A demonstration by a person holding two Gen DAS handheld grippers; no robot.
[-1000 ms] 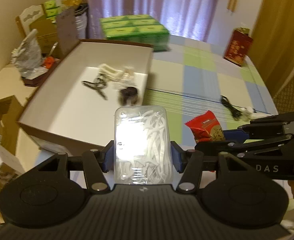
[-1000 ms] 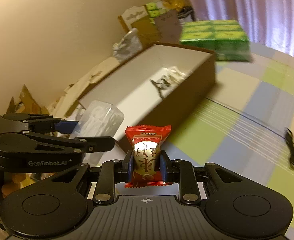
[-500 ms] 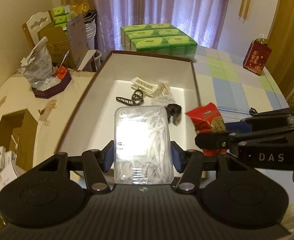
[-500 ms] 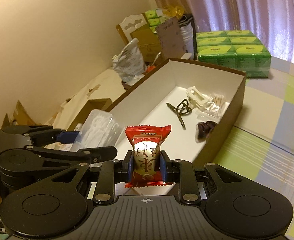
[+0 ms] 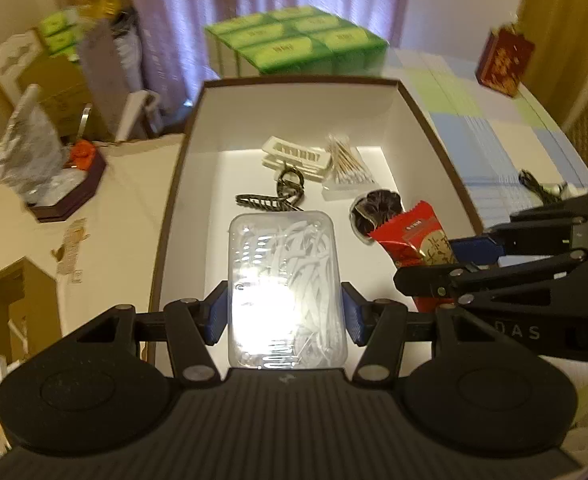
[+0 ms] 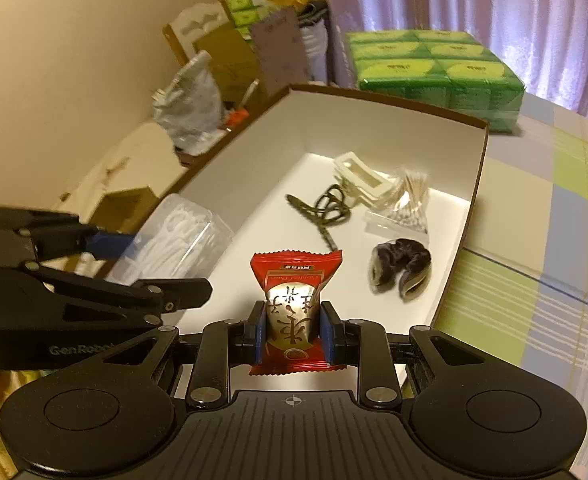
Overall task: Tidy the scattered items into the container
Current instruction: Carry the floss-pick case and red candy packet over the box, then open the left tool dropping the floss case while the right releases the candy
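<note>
left wrist view: the left gripper [image 5: 285, 312] has its jaws clamped on a clear box of floss picks [image 5: 285, 288] above the open cardboard box [image 5: 181, 152]. right wrist view: the right gripper [image 6: 291, 334] pinches a red snack packet [image 6: 296, 280] over the same box, near a dark scrunchie [image 6: 400, 268].

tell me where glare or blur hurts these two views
Left wrist view: a bright glare patch washes out the lower half of the clear floss-pick box held in the left gripper; the green tissue packs behind the cardboard box look motion-smeared. Right wrist view: a hotspot on the red snack packet in the right gripper whitens its print; fisheye bends the box rim.
</note>
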